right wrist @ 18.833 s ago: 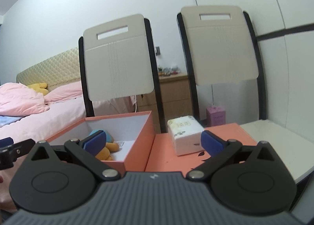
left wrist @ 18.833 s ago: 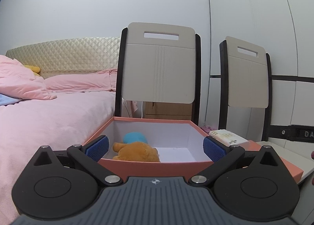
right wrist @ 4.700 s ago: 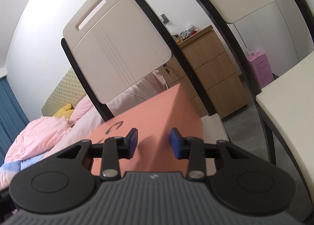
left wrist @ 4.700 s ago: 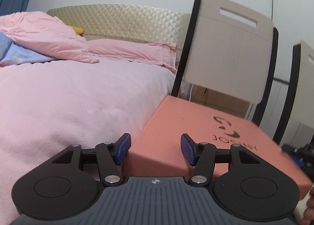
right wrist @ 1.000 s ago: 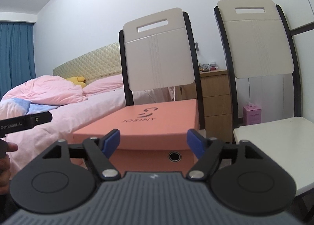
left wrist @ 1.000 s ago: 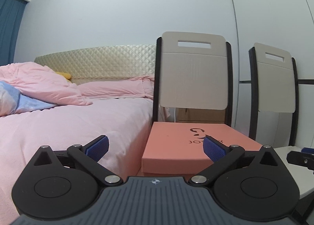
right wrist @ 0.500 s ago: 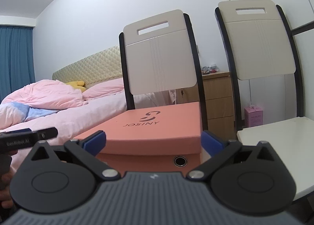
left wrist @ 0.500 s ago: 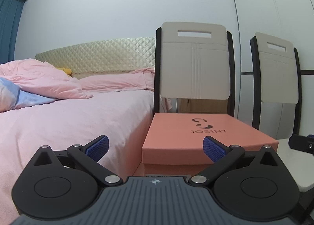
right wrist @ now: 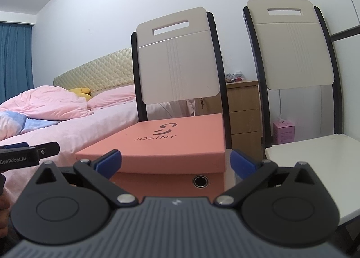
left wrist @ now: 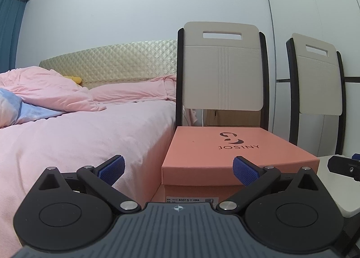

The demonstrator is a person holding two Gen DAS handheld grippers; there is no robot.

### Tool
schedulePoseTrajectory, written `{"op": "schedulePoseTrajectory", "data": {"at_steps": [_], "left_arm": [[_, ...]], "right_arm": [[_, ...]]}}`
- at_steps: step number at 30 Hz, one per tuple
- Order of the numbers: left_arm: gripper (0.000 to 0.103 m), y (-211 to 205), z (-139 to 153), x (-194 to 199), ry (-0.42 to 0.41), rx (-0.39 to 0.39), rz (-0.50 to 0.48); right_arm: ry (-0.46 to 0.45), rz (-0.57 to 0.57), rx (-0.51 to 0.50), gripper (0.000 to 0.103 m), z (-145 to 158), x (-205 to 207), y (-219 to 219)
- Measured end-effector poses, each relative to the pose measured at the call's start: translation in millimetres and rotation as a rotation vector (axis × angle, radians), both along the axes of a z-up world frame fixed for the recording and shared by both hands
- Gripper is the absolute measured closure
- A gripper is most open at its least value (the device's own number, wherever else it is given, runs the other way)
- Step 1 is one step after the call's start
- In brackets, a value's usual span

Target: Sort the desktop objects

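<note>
Left wrist view: the left gripper [left wrist: 177, 169] is spread wide, nothing between its blue pads. The orange shoe box [left wrist: 227, 145], lid on, sits ahead and right of centre on the chair seat, its left side near the seat's left edge beside the pink bed [left wrist: 78, 136]. Box long axis runs away from the camera toward the chair back [left wrist: 221, 69]; the labelled short end faces the gripper.

Right wrist view: the right gripper [right wrist: 175, 162] is also fully spread and empty. The box lies straight ahead and slightly left, its near right corner between the pads in the picture, but apart from them. The white chair seat [right wrist: 315, 156] to the right is bare.

Judgement: sorting looks finished, with the box closed. Both grippers stand near; the right one is more squarely lined up with the box's near end.
</note>
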State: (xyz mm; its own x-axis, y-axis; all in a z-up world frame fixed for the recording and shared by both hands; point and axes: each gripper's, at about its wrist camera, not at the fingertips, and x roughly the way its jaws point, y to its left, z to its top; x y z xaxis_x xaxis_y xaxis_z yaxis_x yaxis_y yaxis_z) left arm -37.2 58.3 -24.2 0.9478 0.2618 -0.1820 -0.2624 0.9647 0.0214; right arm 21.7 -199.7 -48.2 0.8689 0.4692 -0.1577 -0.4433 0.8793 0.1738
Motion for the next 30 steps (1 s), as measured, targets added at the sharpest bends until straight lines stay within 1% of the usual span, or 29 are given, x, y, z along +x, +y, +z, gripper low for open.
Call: {"op": "schedulePoseTrajectory", "data": {"at_steps": [9, 19, 30], "left_arm": [[0.0, -0.5, -0.1, 0.7, 0.005, -0.001, 0.001], [0.0, -1.5, -0.4, 1.7, 0.006, 0.005, 0.003], [0.0, -1.8, 0.3, 3.3, 0.009, 0.006, 0.008]], "right_arm": [[-0.011, -0.024, -0.009, 0.0, 0.4, -2.5, -3.8], [-0.014, -0.028, -0.006, 0.0, 0.4, -3.1, -6.2], [-0.013, -0.038, -0.025, 0.0, 0.0, -2.9, -4.2]]}}
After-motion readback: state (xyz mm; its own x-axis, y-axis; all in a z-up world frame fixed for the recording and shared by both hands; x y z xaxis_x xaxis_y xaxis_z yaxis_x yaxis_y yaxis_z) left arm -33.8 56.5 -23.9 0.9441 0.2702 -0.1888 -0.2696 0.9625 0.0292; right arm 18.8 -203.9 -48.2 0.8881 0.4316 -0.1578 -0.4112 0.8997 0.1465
